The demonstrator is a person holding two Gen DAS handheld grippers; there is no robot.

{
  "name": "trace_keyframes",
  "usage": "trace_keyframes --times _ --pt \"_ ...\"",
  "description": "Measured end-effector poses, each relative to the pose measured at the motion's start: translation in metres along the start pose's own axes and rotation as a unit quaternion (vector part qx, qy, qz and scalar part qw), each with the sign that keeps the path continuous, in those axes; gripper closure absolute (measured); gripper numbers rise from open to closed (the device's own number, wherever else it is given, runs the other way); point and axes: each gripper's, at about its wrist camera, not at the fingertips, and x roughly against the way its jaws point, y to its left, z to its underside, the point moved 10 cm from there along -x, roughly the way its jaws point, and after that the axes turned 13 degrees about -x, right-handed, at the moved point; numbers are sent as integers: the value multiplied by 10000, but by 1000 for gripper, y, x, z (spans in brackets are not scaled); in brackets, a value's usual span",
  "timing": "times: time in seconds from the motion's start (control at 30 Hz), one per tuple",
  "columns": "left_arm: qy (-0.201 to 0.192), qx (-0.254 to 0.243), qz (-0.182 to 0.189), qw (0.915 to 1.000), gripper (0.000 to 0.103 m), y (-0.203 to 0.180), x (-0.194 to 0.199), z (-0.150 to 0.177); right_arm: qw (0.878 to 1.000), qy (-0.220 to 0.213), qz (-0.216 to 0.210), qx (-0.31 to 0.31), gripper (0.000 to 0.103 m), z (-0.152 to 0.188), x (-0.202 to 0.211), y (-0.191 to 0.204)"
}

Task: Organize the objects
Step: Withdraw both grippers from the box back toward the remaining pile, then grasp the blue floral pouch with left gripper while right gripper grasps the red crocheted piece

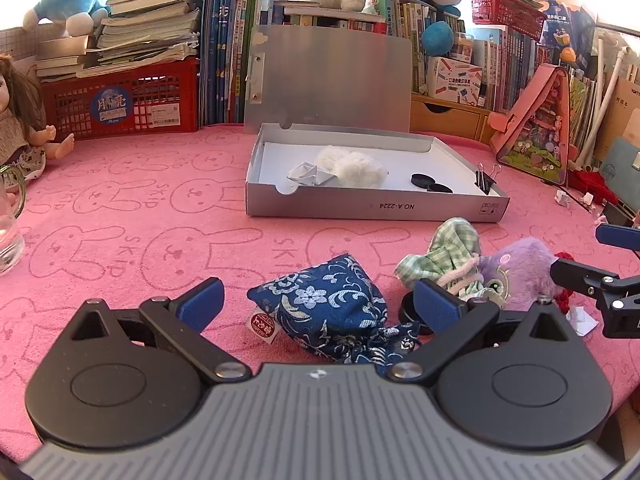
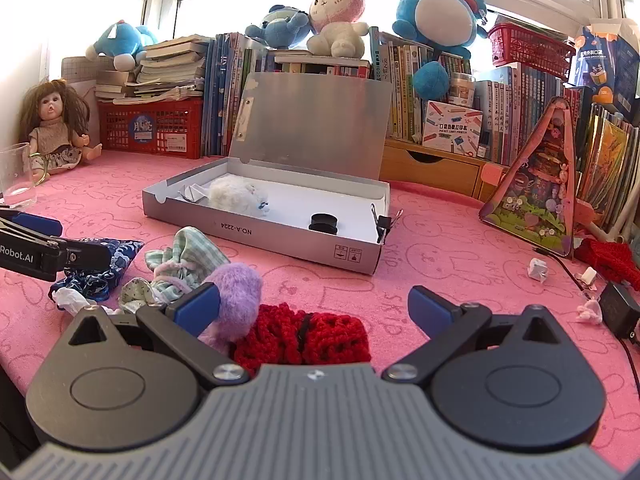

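Left gripper [image 1: 318, 300], jaws spread, straddled the blue floral pouch [image 1: 328, 312] on the pink cloth [image 1: 140, 208] before the open grey box [image 1: 376, 208]; right gripper [image 2: 314, 304], likewise spread and empty, alone showed the red knitted piece [image 2: 304, 338] beside the purple plush [image 2: 236, 300].

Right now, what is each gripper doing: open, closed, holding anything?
Left gripper: open, holding nothing, with the blue floral pouch between its fingers.
Right gripper: open, holding nothing, above the red knitted piece.

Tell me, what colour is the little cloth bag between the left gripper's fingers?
The cloth bag is dark blue with white flowers, clearest in the left wrist view.
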Motion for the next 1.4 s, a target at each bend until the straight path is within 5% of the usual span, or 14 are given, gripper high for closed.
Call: trace_keyframes --times 0.53,0.97,1.4 --pt "65 58 -215 9997 2 8 5 7 9995 54 322 -44 0 3 4 -27" --pt "175 -124 -239 9995 2 -11 -12 11 9986 343 173 376 0 26 -17 7" --pt "218 -140 -288 9993 2 -18 -28 12 9973 701 147 157 0 36 -36 10"
